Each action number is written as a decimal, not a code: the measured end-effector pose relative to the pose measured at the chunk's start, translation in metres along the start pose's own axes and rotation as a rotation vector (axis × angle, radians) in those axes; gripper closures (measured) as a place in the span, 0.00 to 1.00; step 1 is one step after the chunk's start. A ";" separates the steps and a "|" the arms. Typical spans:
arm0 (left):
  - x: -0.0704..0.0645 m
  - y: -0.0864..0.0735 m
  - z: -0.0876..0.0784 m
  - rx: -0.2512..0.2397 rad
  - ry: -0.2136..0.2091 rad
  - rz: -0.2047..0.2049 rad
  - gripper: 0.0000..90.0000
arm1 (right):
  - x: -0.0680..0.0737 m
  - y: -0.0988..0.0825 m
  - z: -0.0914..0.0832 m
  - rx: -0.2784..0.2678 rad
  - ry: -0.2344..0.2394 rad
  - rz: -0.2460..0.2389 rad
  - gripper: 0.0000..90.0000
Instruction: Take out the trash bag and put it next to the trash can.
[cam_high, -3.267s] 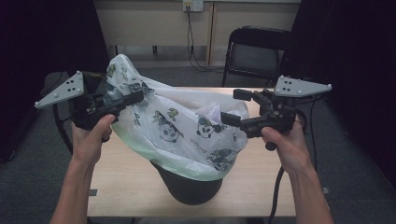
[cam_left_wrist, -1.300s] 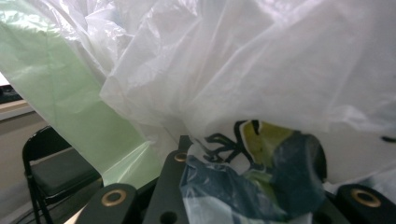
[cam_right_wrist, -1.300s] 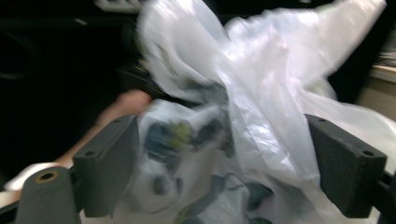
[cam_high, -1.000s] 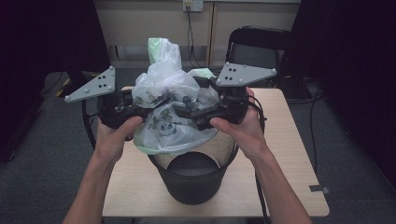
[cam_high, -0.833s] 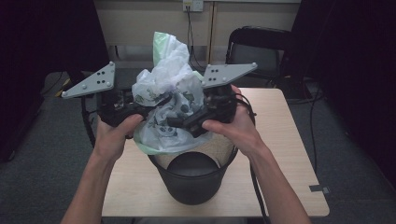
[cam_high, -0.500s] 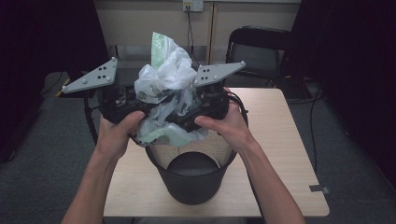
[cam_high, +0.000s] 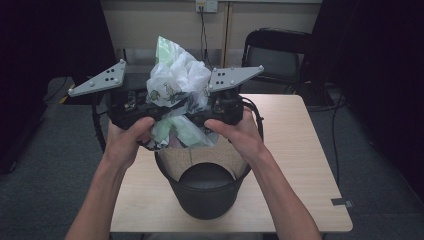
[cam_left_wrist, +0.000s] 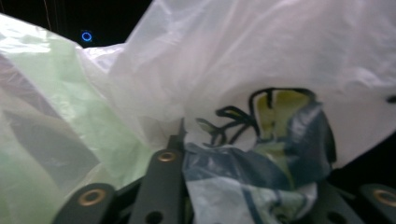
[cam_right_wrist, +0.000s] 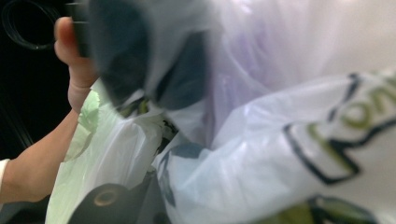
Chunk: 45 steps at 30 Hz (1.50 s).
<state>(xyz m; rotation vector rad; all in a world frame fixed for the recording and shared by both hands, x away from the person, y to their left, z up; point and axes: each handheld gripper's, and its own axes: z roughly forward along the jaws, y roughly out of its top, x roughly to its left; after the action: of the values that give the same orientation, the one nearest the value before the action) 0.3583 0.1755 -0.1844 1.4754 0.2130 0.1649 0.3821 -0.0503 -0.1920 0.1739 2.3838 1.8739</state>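
Jaws of L gripper (cam_high: 155, 114) & R gripper (cam_high: 200, 117) clamp bunched plastic bag (cam_high: 177, 90) above black bin (cam_high: 202, 185).

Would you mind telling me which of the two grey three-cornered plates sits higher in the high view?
The right claw's plate, beside the bunched plastic bag; the left claw's plate tilts lower toward its outer tip.

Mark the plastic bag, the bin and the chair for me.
bag (cam_high: 176, 86), high view, on its crumpled white top between the grippers.
bin (cam_high: 205, 200), high view, on its black front wall.
chair (cam_high: 274, 60), high view, on its backrest behind the table.
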 end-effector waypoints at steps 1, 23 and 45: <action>0.000 0.000 0.000 0.000 0.000 0.000 0.76 | 0.000 0.000 0.000 0.000 0.000 0.000 0.90; 0.000 -0.008 -0.020 0.017 0.150 0.012 0.37 | -0.041 -0.008 -0.034 -0.099 -0.108 0.102 0.93; -0.007 -0.023 -0.015 0.106 0.158 0.022 0.35 | -0.095 -0.025 -0.052 -0.122 -0.227 0.181 0.93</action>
<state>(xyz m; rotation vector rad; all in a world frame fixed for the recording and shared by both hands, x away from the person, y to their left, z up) 0.3477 0.1862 -0.2087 1.5717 0.3378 0.2928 0.4677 -0.1205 -0.2033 0.5758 2.1603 1.9478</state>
